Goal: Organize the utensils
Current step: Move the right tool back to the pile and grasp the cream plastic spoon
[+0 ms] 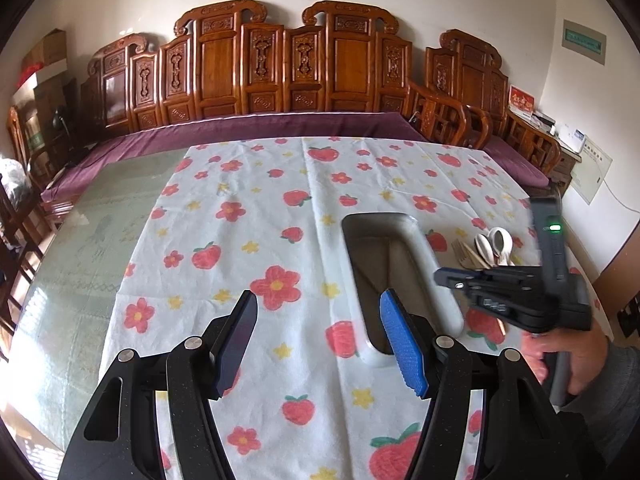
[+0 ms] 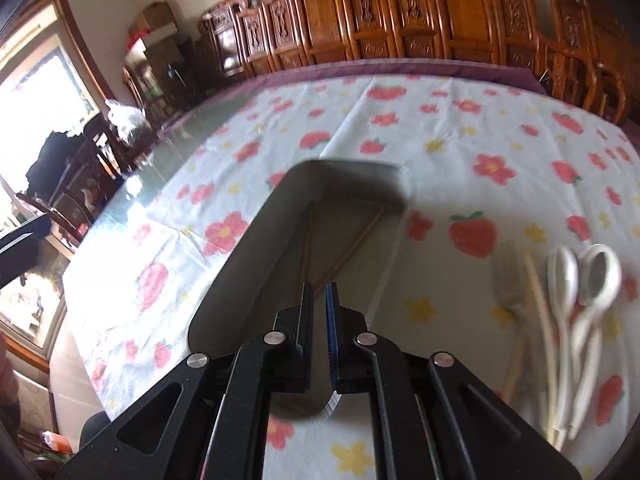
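Note:
A long metal tray [image 1: 436, 280] with rounded corners lies on the strawberry-print tablecloth; it also shows in the right wrist view [image 2: 256, 236]. A wooden chopstick [image 2: 352, 250] lies inside it. To its right lie two white spoons [image 2: 592, 280], a fork [image 2: 508, 276] and another chopstick [image 2: 538, 304]; the spoons also show in the left wrist view [image 1: 496, 244]. My left gripper [image 1: 320, 344] is open and empty, near the tray's near end. My right gripper [image 2: 319, 300] hovers over the tray, its jaws nearly together with nothing seen between them; it also shows in the left wrist view [image 1: 444, 278].
The tablecloth [image 1: 256, 216] covers part of a glass-topped table [image 1: 96, 216]. A carved wooden bench with a purple cushion [image 1: 248, 128] runs behind the table. Wooden chairs [image 2: 80, 184] stand at the left.

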